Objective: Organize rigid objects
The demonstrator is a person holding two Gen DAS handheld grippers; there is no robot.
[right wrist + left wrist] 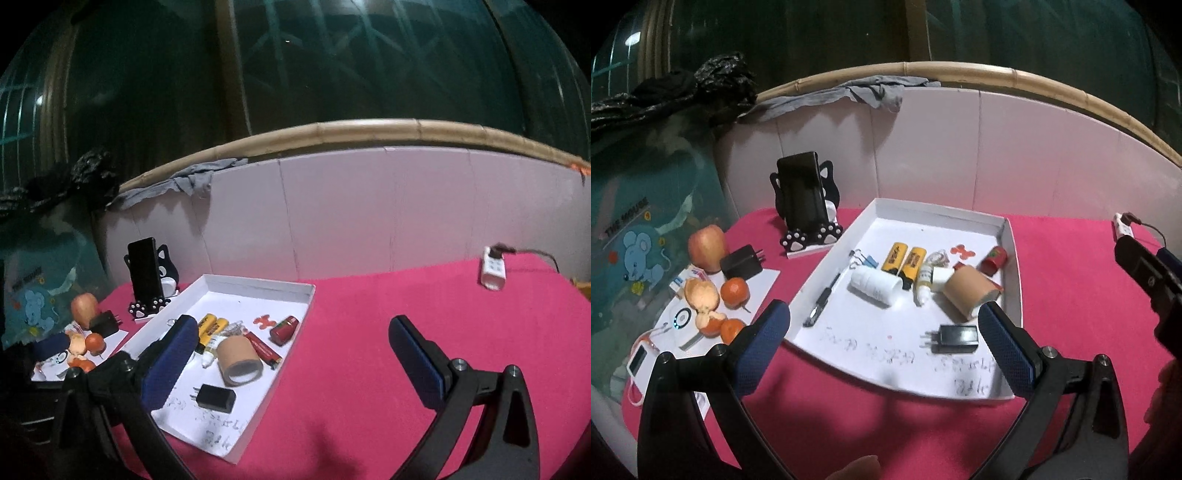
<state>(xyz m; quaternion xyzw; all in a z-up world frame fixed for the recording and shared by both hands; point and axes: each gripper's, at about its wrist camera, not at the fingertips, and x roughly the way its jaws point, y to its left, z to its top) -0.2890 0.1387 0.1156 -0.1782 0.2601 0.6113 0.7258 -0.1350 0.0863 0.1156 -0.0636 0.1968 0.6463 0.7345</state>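
Two grippers, left gripper (882, 328) and right gripper (291, 347), hang wide open and empty above the pink cloth (369, 332). Most small items already lie in the white tray (1015, 254); likely next is fetching the black charger (741, 263) outside it, beside the apple (706, 248).

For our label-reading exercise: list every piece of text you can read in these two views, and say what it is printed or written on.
"THE MOUSE": on the teal mouse-print bag, left of the table.
Two yellow batteries: black print, too blurred to read.
White tray floor: handwritten scribbles, illegible.
White bottle and dropper bottle: labels too small to read.
Red lighter: print unreadable.
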